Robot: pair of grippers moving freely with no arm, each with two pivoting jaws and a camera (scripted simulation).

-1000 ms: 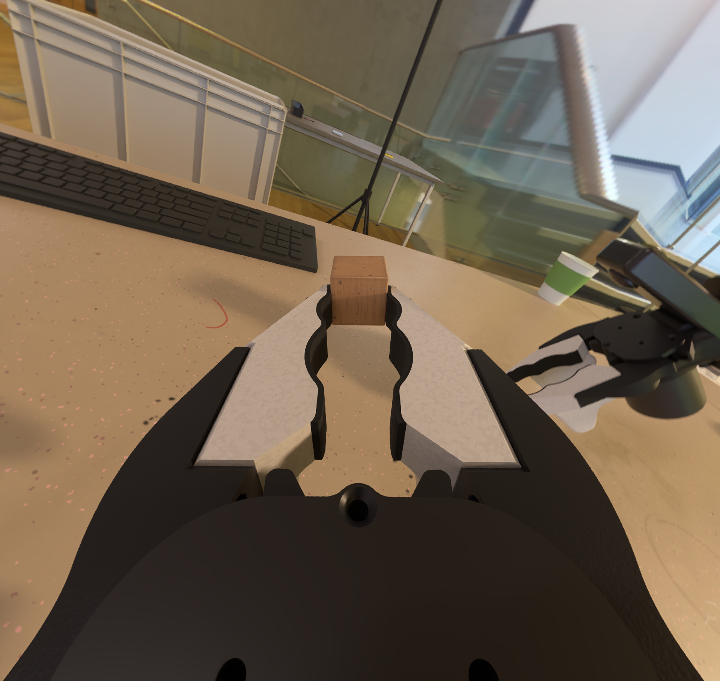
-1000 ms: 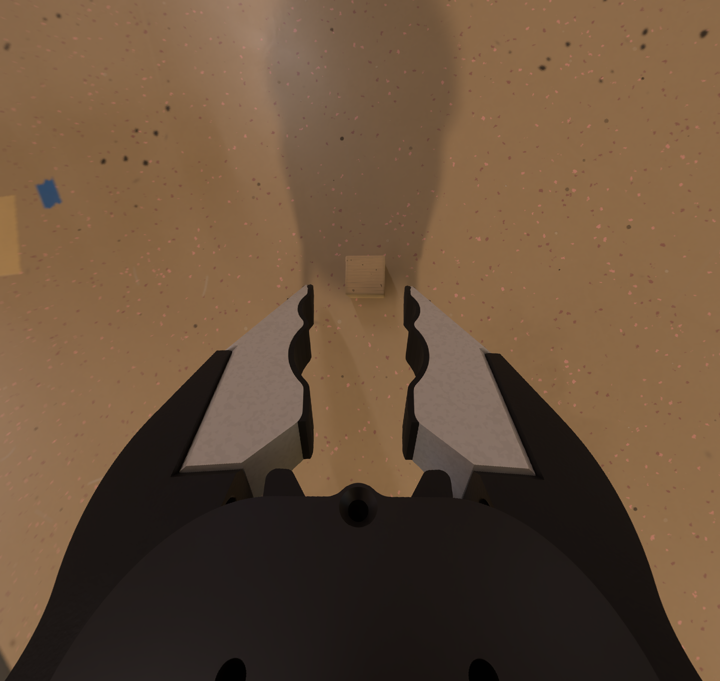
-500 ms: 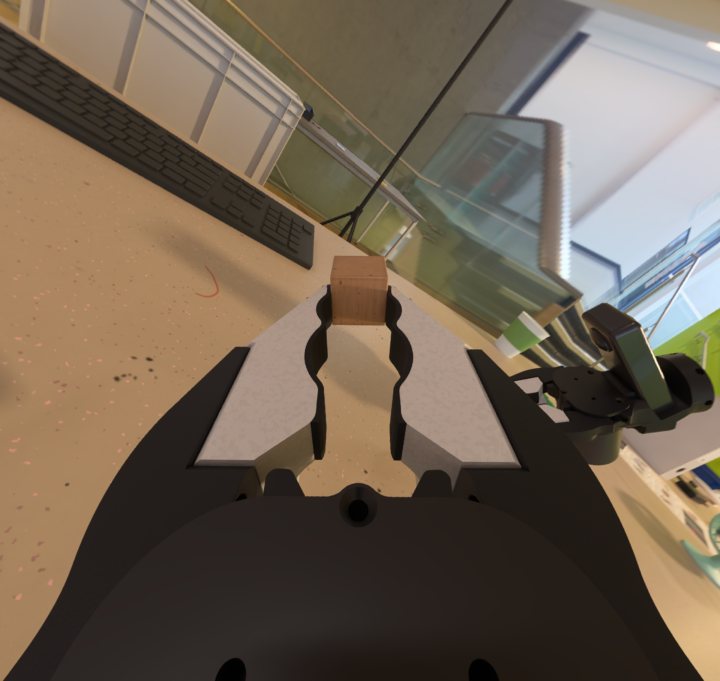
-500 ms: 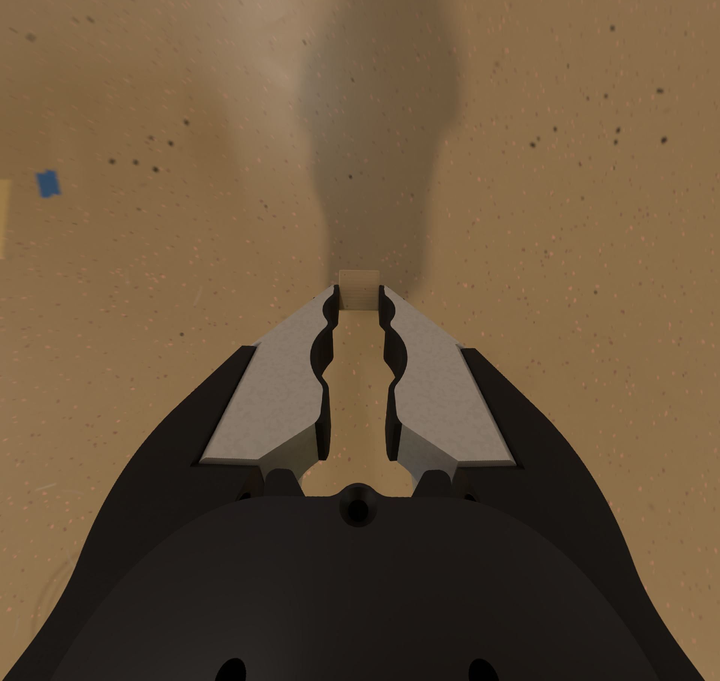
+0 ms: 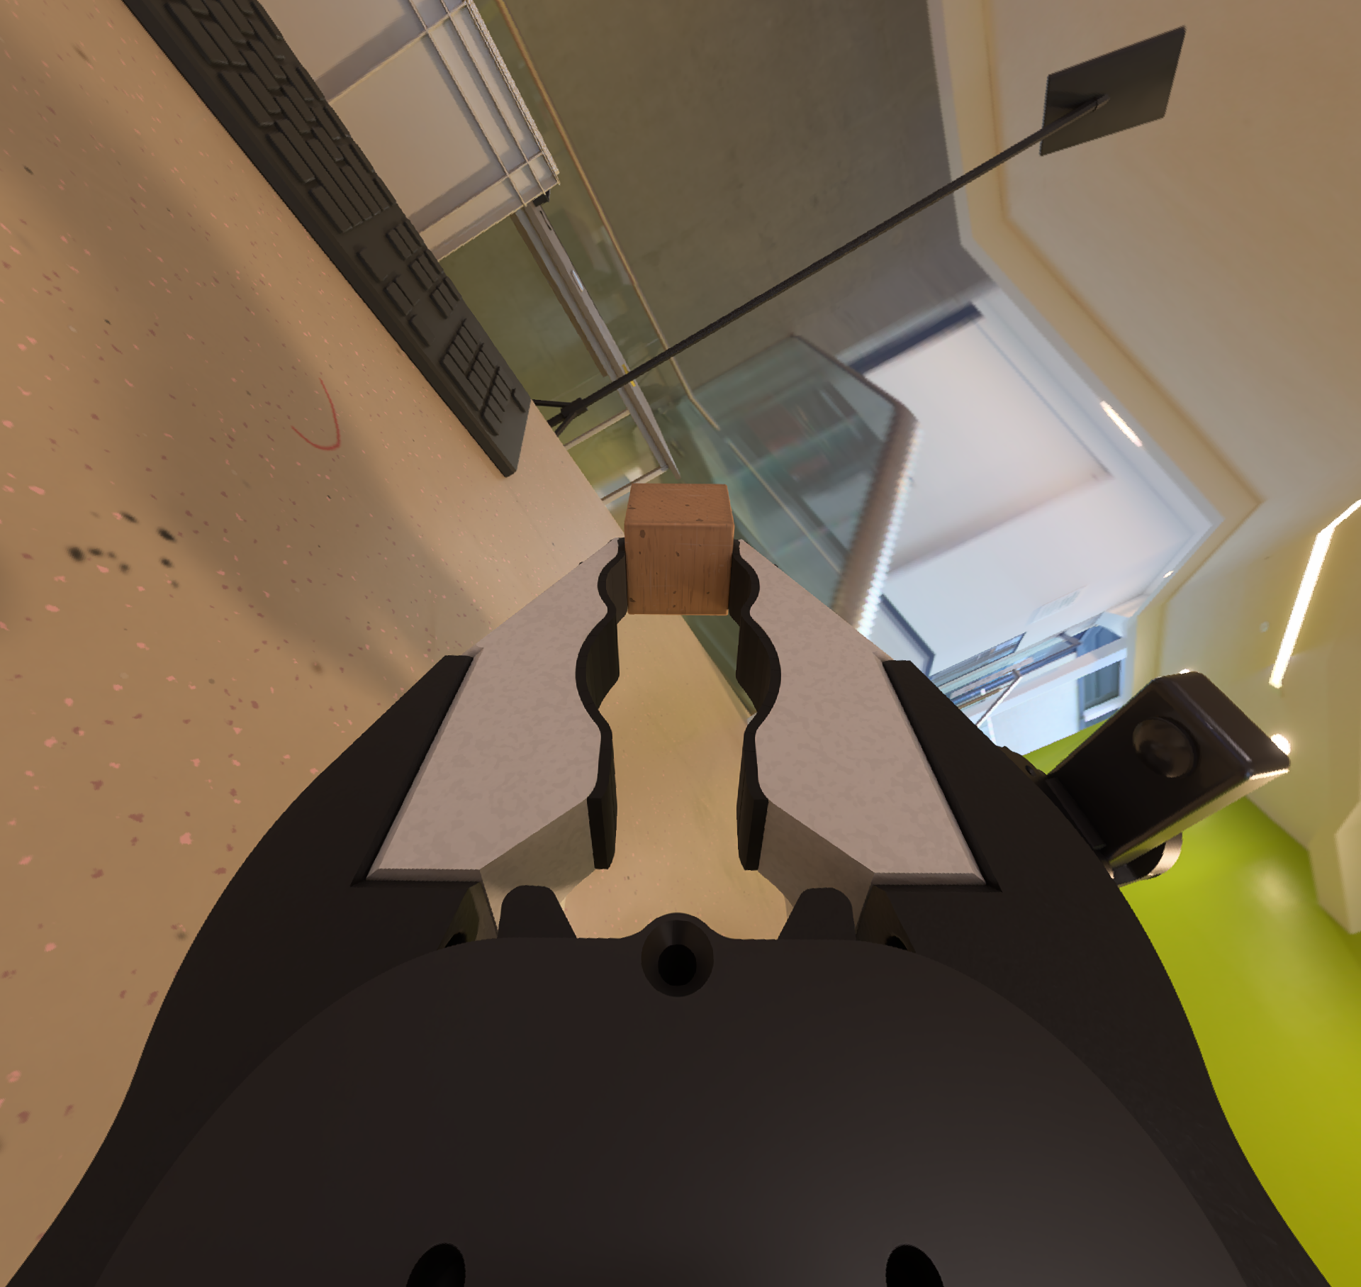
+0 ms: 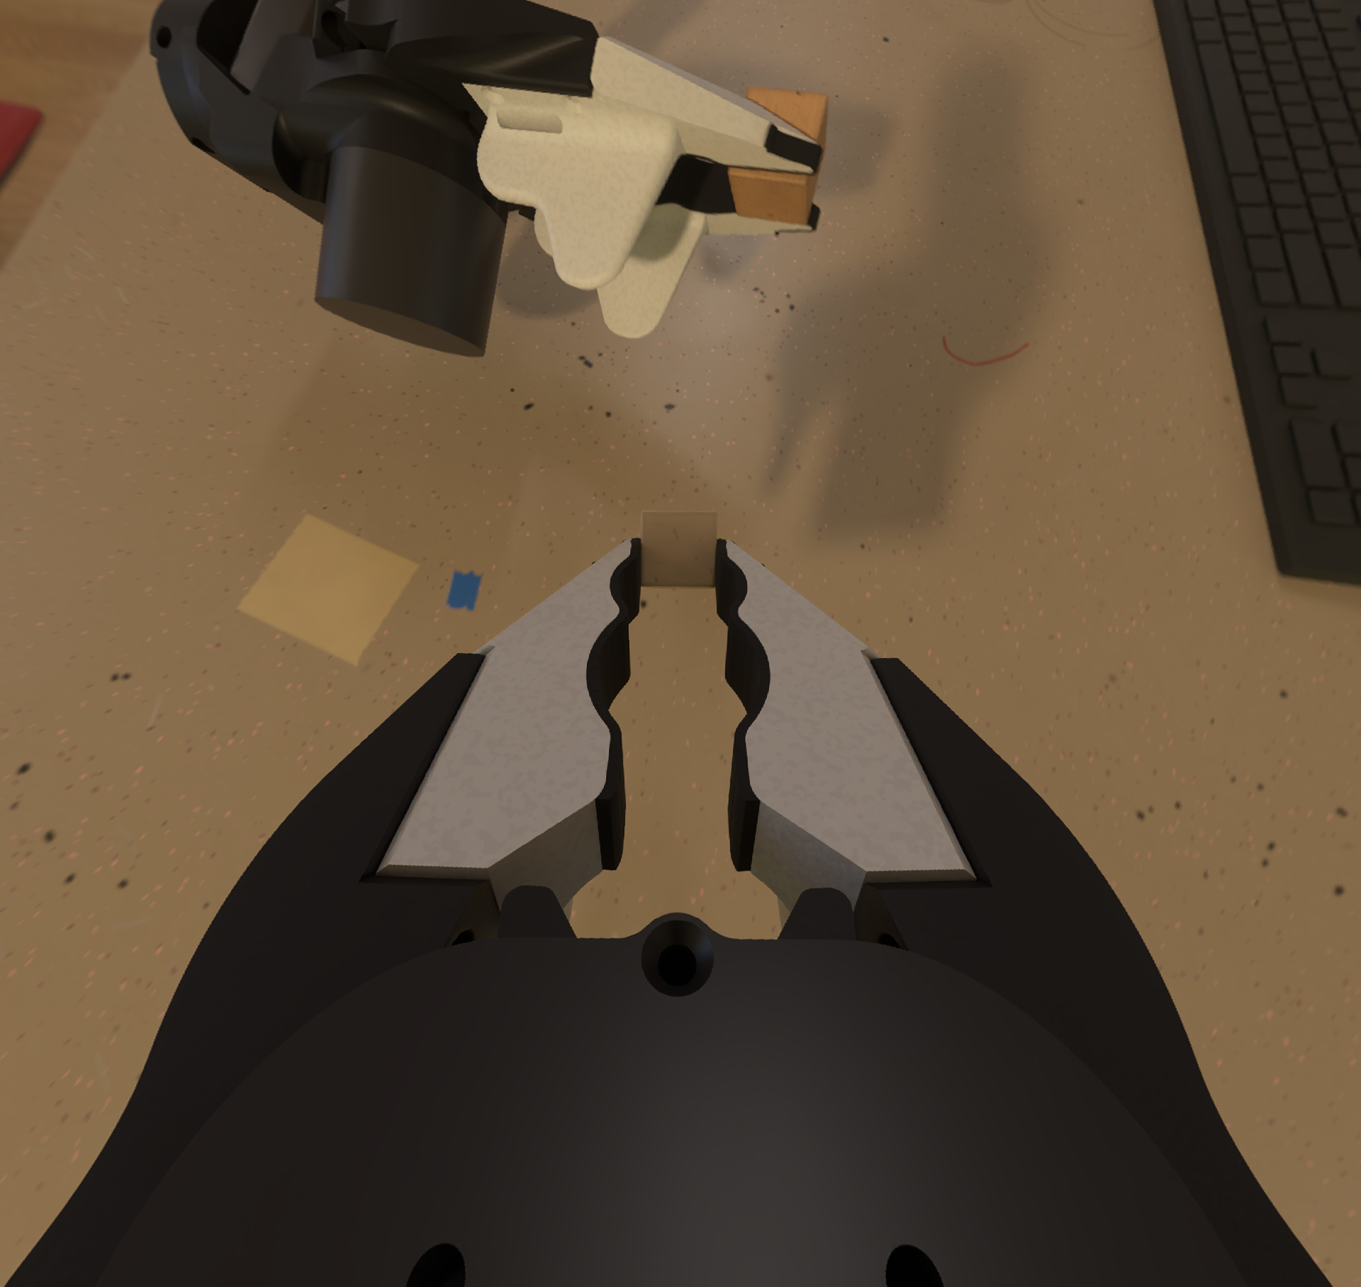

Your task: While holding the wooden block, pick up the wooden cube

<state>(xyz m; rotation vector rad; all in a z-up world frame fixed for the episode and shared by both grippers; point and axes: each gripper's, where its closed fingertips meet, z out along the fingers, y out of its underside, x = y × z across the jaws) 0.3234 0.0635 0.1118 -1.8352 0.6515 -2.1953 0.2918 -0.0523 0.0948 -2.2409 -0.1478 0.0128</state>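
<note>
now that the right gripper (image 6: 678,560), closed on the cube (image 6: 678,548), has lifted it off the table (image 6: 1031,662), left of the keyboard (image 6: 1281,235), both pieces look held, the left gripper (image 5: 677,568) still clamping the block (image 5: 677,559).

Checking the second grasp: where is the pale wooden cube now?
In the right wrist view, the wooden cube sits between the right gripper fingertips, right of the yellow note.

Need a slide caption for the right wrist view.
Right gripper shut on pale wooden cube; left gripper holds wooden block aloft beyond.
</note>
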